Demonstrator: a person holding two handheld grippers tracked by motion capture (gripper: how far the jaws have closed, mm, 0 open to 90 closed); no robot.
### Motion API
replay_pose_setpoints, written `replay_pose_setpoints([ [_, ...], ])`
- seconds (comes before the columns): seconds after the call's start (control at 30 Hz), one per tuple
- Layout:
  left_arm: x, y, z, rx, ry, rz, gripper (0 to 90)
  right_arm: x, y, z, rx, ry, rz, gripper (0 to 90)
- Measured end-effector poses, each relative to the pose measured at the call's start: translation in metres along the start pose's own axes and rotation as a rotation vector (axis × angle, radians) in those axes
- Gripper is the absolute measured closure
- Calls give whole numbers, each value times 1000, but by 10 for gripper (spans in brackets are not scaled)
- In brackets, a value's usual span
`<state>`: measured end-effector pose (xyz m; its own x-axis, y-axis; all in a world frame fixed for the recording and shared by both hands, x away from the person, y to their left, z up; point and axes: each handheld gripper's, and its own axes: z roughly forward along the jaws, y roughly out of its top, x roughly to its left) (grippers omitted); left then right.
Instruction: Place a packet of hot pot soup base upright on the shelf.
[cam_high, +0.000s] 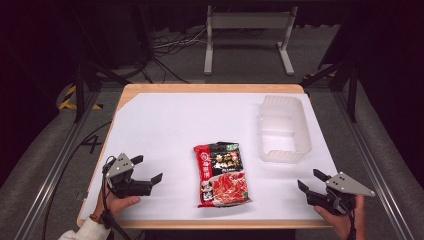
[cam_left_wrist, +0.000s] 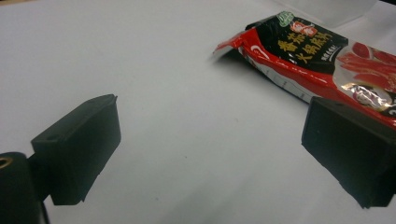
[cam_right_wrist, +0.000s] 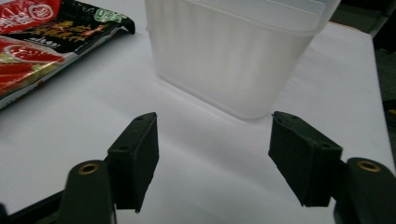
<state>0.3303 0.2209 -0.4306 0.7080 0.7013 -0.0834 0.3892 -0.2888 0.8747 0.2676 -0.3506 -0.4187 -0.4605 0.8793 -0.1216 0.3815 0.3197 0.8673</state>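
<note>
At lower centre of the high view, a red and black packet lies flat on the white table, long axis running top to bottom of the frame, printed face up. Up and right of it stands a clear tub, translucent, open top, well apart from the packet.

Left gripper, lower left of the high view: held in a hand with a pale sleeve at the wrist, low over the table, pointing right toward the packet. Jaws spread wide, nothing between them. It sits near the packet's left edge but apart from it. In the left gripper view the two black jaws rise at the far left and far right of the frame with bare table between; the packet lies at upper right, its top end slightly lifted off the surface and casting a shadow, and the right-hand jaw overlaps its lower part in the picture. Contact there: cannot tell.

Right gripper, lower right of the high view: held in the other hand, near the table's front edge, pointing up-left. Jaws apart, empty. In the right gripper view the jaws frame bare table; the tub stands ahead at upper centre, not touched, and the packet fills the upper left corner.

Both grippers hold nothing.
</note>
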Motion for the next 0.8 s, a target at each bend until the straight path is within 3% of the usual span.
replay_pose_setpoints([
  [0.03, -2, -1, 1, 3, -16, 1, 65, 1, 1, 0, -1, 12, -1, 371],
  [0.13, -4, -1, 2, 7, -7, 5, 113, 3, 3, 1, -4, 32, -8, 394],
  [0.2, -7, -3, 4, 16, -36, -4, 112, 6, 6, 3, -3, 63, -8, 422],
  [0.4, -8, -7, 4, 42, -35, -2, 115, 14, 13, 16, 23, 140, -4, 417],
  [0.53, -9, -6, 4, 43, -51, -25, 126, 24, 17, 22, 47, 189, -31, 430],
  [0.67, -12, -3, 10, 60, -66, -18, 140, 32, 20, 26, 55, 229, -45, 472],
  [0.8, -15, 4, 23, 77, -109, -26, 159, 43, 26, 34, 71, 272, -59, 534],
])
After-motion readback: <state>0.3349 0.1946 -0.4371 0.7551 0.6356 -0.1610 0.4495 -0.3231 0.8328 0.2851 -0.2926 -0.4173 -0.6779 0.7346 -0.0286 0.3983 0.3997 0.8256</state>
